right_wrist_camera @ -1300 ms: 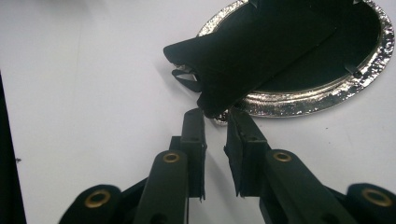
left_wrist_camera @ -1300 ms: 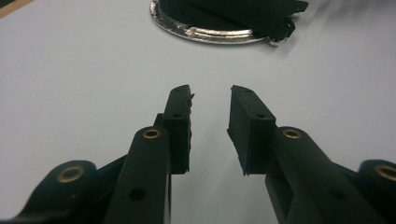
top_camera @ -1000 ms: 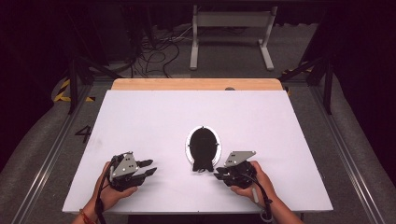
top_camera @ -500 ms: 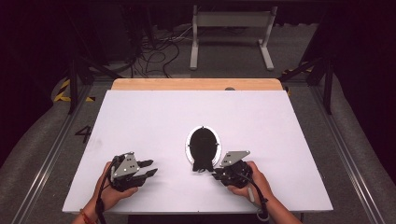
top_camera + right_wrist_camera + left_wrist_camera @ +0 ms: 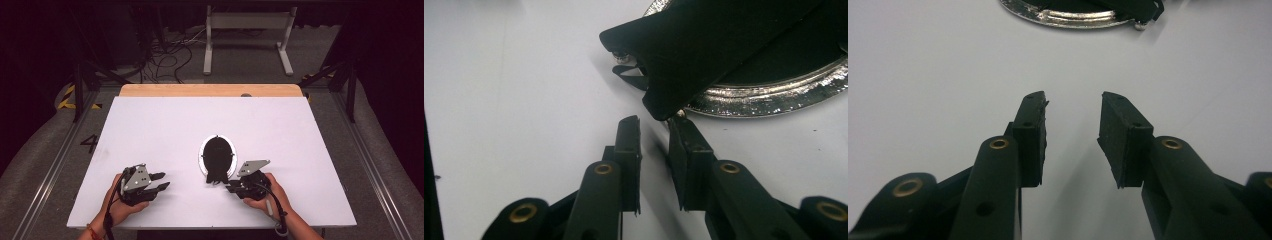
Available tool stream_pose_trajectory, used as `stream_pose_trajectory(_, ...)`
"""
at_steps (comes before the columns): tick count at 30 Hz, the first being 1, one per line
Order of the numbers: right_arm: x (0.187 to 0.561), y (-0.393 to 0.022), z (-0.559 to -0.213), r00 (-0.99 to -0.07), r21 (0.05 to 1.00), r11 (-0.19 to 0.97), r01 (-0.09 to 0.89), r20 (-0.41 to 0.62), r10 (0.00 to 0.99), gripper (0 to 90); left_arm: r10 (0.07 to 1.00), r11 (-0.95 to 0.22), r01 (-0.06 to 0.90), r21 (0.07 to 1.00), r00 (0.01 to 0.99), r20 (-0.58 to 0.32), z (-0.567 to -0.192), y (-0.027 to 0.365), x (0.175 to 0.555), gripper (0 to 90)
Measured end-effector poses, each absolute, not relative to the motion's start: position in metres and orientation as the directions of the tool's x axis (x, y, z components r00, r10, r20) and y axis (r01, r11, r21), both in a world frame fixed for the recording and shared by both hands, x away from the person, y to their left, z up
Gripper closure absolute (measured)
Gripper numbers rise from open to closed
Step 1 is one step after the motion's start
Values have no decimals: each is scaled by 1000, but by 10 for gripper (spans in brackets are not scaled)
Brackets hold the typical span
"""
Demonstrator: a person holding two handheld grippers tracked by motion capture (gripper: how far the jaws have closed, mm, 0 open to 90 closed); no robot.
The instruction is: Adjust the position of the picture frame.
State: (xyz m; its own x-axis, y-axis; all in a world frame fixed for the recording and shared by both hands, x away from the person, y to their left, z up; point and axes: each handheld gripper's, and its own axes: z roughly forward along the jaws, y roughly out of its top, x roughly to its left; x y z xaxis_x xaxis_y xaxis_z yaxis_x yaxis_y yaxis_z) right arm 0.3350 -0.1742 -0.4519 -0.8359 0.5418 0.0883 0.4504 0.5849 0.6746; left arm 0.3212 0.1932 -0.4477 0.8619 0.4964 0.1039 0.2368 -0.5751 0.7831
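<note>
1. I hold the right gripper [image 5: 655, 125] at the near edge of the black cloth [image 5: 704, 45]; its jaws, just opening, stand narrowly apart and grip nothing yet.
2. Cloth lies over a silver plate [image 5: 204, 159], counter [image 5: 150, 125] centre, toward the near edge.
3. Left gripper [image 5: 1073, 112]: jaws apart, empty.
4. No readable writing.

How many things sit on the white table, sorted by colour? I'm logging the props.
Silver: 1, the oval silver tray
Black: 1, the black cloth lying in the tray, one corner hanging past the near rim
Black tools: 2, the left gripper and right gripper, both in hand
Total: 4
</note>
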Motion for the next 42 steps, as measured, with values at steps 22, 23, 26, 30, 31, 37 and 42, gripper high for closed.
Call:
stream_pose_trajectory(22, 348, -181, -457, -733, 698, 337, 632, 397, 551, 551, 495, -591, 248, 768, 863, 102, -451, 191, 323, 615)
stream_pose_trajectory(23, 348, -181, -457, -730, 699, 328, 636, 407, 549, 538, 497, -590, 252, 767, 862, 100, -451, 191, 323, 615)
stream_pose_trajectory(26, 350, -180, -459, -719, 695, 306, 651, 435, 541, 533, 497, -592, 254, 764, 862, 98, -452, 191, 324, 613)
stream_pose_trajectory(30, 354, -182, -462, -691, 687, 259, 679, 480, 540, 530, 497, -595, 255, 762, 862, 100, -452, 190, 324, 603)
stream_pose_trajectory(31, 354, -183, -463, -680, 683, 241, 689, 494, 542, 528, 497, -595, 254, 763, 862, 100, -452, 190, 324, 602)
stream_pose_trajectory(37, 361, -187, -467, -620, 656, 163, 737, 561, 548, 559, 497, -599, 259, 758, 862, 99, -453, 189, 325, 586)
stream_pose_trajectory(42, 363, -190, -470, -590, 636, 132, 760, 591, 550, 611, 493, -606, 257, 753, 864, 102, -454, 186, 325, 587)
